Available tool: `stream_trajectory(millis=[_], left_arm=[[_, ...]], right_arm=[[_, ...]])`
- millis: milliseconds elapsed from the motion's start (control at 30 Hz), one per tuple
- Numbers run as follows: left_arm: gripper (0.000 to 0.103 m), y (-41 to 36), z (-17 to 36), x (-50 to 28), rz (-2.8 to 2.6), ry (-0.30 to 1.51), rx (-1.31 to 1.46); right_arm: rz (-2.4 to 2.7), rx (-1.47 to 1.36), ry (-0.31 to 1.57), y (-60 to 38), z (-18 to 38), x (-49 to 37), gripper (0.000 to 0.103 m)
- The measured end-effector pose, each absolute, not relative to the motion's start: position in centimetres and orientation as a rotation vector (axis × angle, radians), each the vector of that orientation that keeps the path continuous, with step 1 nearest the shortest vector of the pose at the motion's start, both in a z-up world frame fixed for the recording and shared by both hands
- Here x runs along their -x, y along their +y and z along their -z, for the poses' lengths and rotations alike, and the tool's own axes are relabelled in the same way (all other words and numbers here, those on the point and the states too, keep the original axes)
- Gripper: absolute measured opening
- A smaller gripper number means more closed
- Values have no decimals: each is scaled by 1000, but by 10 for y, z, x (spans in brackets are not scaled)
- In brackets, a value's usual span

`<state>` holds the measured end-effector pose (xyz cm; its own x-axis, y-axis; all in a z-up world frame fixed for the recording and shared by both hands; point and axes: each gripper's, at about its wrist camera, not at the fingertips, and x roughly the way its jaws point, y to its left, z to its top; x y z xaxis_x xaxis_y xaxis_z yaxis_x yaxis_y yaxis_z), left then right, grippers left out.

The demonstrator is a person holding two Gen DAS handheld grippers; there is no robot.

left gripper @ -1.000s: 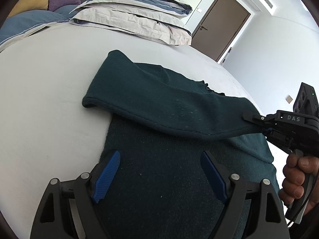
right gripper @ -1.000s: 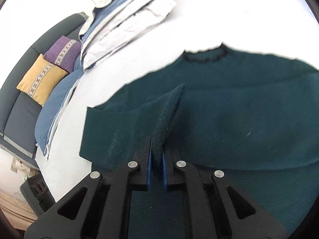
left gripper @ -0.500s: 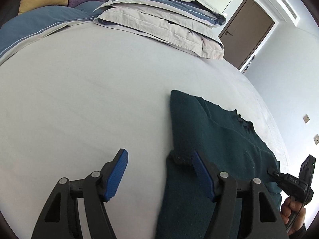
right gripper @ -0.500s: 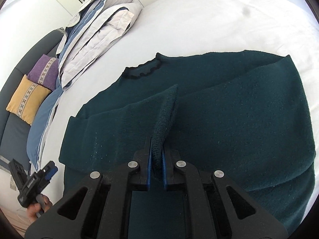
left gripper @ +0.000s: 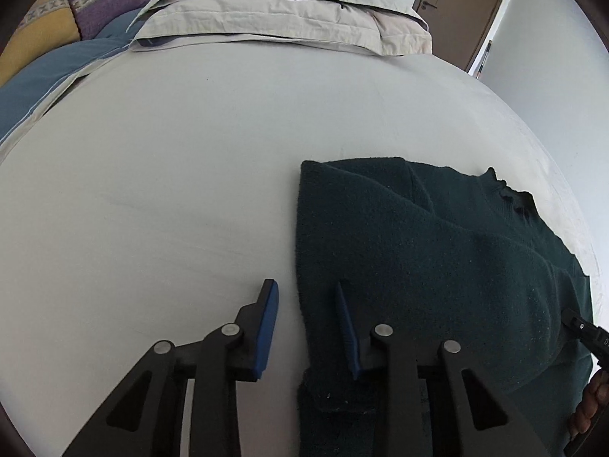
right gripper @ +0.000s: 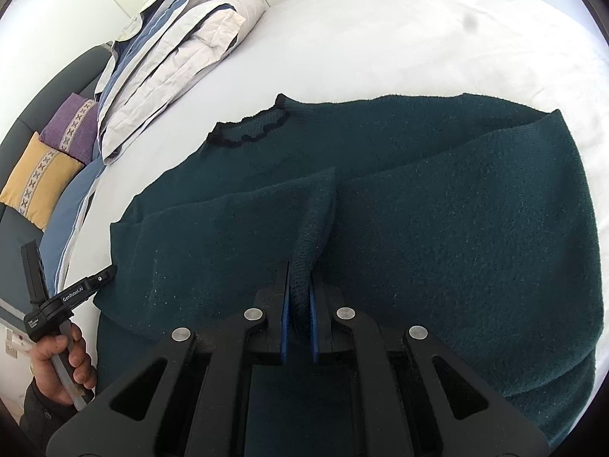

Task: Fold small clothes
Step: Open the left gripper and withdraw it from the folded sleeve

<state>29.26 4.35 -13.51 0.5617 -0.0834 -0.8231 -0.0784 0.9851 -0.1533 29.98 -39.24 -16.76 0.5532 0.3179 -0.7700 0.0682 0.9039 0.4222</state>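
We are looking along two handheld grippers over a pale grey bed sheet, where a dark green sweater is lying spread flat, filling the centre and right of the right wrist view and the lower right of the left wrist view. Its frilled black neckline is sitting toward the upper left of the right wrist view. At the bottom centre of that view, the right gripper is clamping a raised ridge of the sweater's knit between its blue pads, the fabric rising in a narrow fold above them. In the left wrist view, the left gripper is closing its jaws around the sweater's left edge: one pad is hanging over bare sheet, the other over the green knit, and neither is pressing the cloth. We are seeing that same left gripper again at the lower left of the right wrist view, with a hand wrapping its handle. A stack of folded bedding is lying across the top of the left wrist view, with purple and yellow cushions at its upper left and a brown door at its upper right.
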Motion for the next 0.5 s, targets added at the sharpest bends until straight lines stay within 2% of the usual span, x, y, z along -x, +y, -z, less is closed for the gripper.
stream_trajectory(millis=[100,367,500], left_arm=[[28,42,136,-289,7,960,136],[27,51,125,-283,1,947,181],[28,38,128,-281,-9,946,106]], right_arm=[[-159,-481,974,-399,175,-301,7],[-133,-474,955,-393,166,-296,7],[-118,-474,963,-394,170,-304,7]])
